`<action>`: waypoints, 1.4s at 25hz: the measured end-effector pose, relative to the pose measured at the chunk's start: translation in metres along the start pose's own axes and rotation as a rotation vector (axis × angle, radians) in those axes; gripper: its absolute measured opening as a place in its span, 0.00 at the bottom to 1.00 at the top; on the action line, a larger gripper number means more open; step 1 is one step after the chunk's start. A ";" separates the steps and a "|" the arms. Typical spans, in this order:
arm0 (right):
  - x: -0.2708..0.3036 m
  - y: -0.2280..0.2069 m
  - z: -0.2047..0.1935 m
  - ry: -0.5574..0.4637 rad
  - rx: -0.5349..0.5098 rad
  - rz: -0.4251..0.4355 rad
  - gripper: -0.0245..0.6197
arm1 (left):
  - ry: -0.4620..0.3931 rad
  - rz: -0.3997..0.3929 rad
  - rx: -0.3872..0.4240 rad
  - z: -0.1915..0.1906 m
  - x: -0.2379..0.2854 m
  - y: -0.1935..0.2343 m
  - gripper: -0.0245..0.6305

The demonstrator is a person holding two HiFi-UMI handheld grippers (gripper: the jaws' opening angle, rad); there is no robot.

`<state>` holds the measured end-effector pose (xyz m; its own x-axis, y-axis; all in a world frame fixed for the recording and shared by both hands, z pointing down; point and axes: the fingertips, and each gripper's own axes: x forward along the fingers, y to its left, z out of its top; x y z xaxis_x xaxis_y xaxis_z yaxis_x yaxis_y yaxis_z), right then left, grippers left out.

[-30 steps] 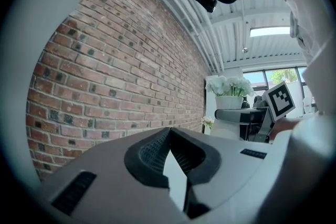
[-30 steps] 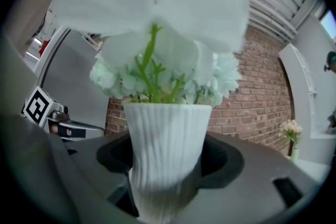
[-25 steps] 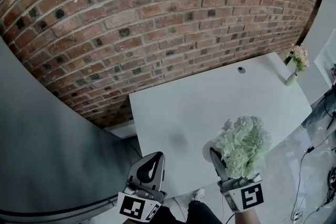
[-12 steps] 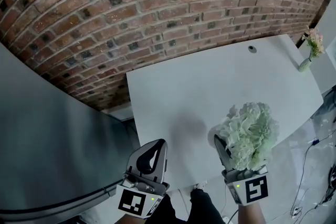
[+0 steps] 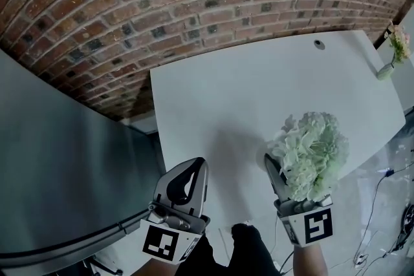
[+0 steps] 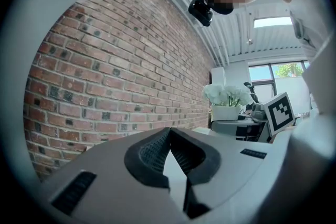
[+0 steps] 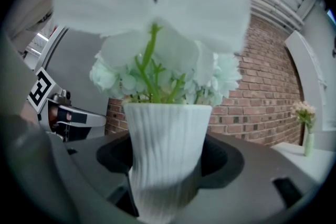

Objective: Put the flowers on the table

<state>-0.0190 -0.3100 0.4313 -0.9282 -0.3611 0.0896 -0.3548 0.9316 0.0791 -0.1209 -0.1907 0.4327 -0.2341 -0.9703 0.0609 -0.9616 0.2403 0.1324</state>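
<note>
Pale mint-white flowers (image 5: 309, 155) on green stems fill a white vase (image 7: 165, 128) with fine vertical ribbing, at 5 o'clock in the head view. The table (image 5: 226, 100) is plain white. From 9 to 2 o'clock, the wall (image 5: 162, 3) is red-brown brick, dark-flecked, with pale mortar lines. The left gripper (image 6: 176, 152) and right gripper (image 7: 167, 168) are grey with black pads (image 6: 149, 155) and black-and-white square-patterned marker cubes (image 5: 169, 249). At 2 o'clock, pink blossoms (image 5: 400, 37) stand in a slim pale green vase (image 5: 385, 72). A flat grey panel (image 5: 58, 165) lies at 8 o'clock.

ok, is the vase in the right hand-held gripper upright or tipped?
Upright: the ribbed white vase stands vertical between the jaws of the right hand-held gripper, with the flowers on top.
</note>
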 end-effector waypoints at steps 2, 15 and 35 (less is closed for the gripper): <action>0.004 0.002 -0.005 0.003 0.011 0.017 0.59 | -0.006 0.005 0.001 -0.003 0.003 -0.001 0.05; 0.022 0.003 -0.024 0.013 0.038 0.046 0.59 | 0.003 0.040 -0.002 -0.009 0.009 0.006 0.05; 0.031 0.002 -0.041 -0.011 0.045 0.076 0.59 | 0.015 0.082 -0.007 -0.028 0.012 0.015 0.05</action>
<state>-0.0441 -0.3210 0.4750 -0.9537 -0.2892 0.0828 -0.2879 0.9573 0.0279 -0.1344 -0.1978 0.4635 -0.3095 -0.9470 0.0864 -0.9383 0.3189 0.1337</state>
